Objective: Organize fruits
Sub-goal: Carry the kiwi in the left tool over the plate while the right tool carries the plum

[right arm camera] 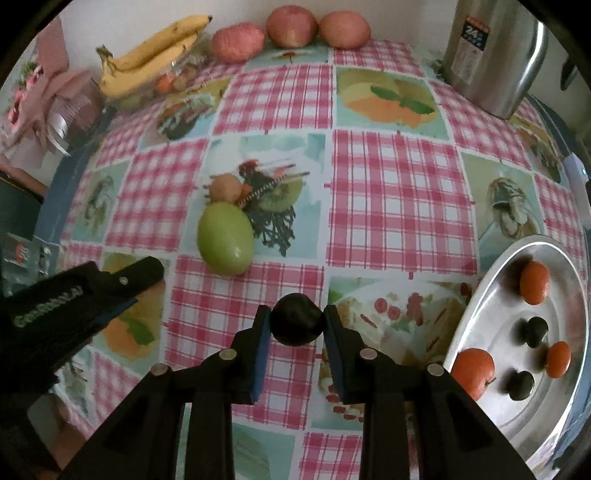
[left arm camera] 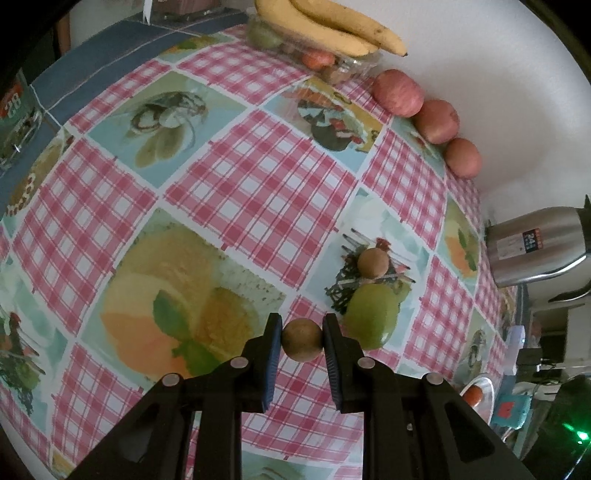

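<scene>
My left gripper [left arm camera: 302, 338] is shut on a small brown round fruit [left arm camera: 302, 339] just above the tablecloth. Beside it lie a green mango [left arm camera: 371, 317] and another small brown fruit [left arm camera: 373, 263]. My right gripper [right arm camera: 297, 325] is shut on a dark plum [right arm camera: 297, 319]. The silver plate [right arm camera: 491, 295] at the right holds oranges [right arm camera: 534, 282] and dark plums [right arm camera: 535, 330]. The green mango [right arm camera: 225, 243] and a brown fruit [right arm camera: 223, 188] lie ahead on the left. The left gripper's arm [right arm camera: 74, 295] shows at the left edge.
Bananas [right arm camera: 147, 55] lie on a clear box of mixed fruit at the back left. Three red apples [right arm camera: 291, 26] line the wall. A steel kettle [right arm camera: 495, 55] stands at the back right. A pink bouquet [right arm camera: 44, 96] lies at the far left.
</scene>
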### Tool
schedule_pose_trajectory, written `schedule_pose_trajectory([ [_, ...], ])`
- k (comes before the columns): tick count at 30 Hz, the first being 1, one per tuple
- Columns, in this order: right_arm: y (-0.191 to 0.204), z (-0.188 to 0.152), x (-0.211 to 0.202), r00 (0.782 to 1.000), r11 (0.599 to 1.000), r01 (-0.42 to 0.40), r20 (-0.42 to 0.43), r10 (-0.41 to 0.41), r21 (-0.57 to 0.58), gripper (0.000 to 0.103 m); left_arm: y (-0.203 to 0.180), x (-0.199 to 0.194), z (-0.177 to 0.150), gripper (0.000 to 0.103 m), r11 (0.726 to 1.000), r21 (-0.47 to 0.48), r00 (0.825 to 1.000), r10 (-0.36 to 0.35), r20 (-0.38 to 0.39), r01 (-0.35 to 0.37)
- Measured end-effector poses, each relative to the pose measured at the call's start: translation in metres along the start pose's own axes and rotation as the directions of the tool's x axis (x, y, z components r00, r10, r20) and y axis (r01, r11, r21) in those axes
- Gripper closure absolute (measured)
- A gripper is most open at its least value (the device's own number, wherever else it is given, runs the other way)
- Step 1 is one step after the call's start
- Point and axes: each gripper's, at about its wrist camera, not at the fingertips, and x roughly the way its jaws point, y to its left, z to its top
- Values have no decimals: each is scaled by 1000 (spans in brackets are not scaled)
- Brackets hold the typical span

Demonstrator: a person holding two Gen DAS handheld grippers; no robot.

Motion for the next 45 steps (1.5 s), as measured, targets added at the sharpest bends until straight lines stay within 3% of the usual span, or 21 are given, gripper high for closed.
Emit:
schedule_pose_trajectory([
  [15,-32,-7,-26,1000,994,23,15,-25,109,73,-26,-20,-7,79,996,76,999,-42,32,39],
  [28,-104,-11,-53,994,956,72,61,-93,286,73,-75,-16,-34,79,972,222,997,-72,-11,73],
  [36,-162,-25,-65,987,890,111,54,-150,443,73,-129,-4,-77,79,908,401,991,-87,-100,121],
  [45,-202,-39,-74,981,832,116,66,-181,542,73,-180,4,-121,79,794,573,979,-161,-123,203],
])
